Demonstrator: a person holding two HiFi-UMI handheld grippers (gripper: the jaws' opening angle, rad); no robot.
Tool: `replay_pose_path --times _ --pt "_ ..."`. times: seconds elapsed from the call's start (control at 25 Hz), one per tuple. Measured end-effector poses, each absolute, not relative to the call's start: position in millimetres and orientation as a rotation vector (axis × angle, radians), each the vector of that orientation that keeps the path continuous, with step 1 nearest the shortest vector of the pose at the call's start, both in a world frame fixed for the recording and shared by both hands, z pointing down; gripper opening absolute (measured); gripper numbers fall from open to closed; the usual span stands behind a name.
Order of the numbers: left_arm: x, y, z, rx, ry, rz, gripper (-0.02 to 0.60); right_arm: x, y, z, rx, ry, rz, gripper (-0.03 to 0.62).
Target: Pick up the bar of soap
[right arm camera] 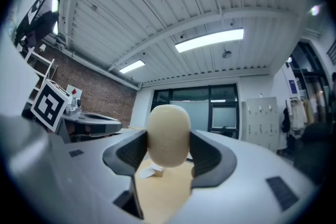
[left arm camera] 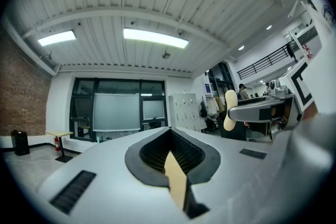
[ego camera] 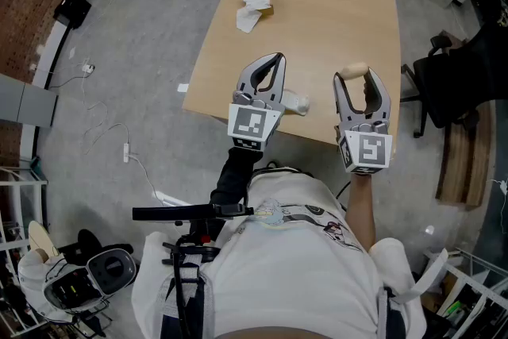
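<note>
The cream, oval bar of soap (ego camera: 355, 71) is held up off the wooden table (ego camera: 333, 12), clamped at the tips of my right gripper (ego camera: 356, 76). In the right gripper view the soap (right arm camera: 168, 135) fills the gap between the two dark pads, with the tabletop far below. My left gripper (ego camera: 275, 61) hovers beside it over the table's near edge, its fingertips together and nothing held. The left gripper view looks level across the room. In it my left gripper (left arm camera: 169, 131) is shut, and the soap (left arm camera: 230, 109) shows at the right in the other gripper.
A small brown box with white paper (ego camera: 255, 5) lies at the table's far left. A white crumpled piece (ego camera: 298, 102) lies near the front edge under the left gripper. A dark chair (ego camera: 460, 79) stands to the right of the table. Cables run over the grey floor (ego camera: 135, 67) on the left.
</note>
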State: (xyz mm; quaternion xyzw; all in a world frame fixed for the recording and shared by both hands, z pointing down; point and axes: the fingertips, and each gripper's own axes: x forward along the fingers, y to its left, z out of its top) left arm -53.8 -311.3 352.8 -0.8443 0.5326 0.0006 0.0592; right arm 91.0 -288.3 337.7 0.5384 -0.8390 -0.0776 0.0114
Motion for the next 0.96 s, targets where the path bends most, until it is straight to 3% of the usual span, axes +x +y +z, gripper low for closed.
replay_pose_path --times 0.96 --pt "-52.7 -313.8 357.3 -2.563 1.634 -0.013 0.005 95.1 -293.7 341.6 1.68 -2.608 -0.227 0.258"
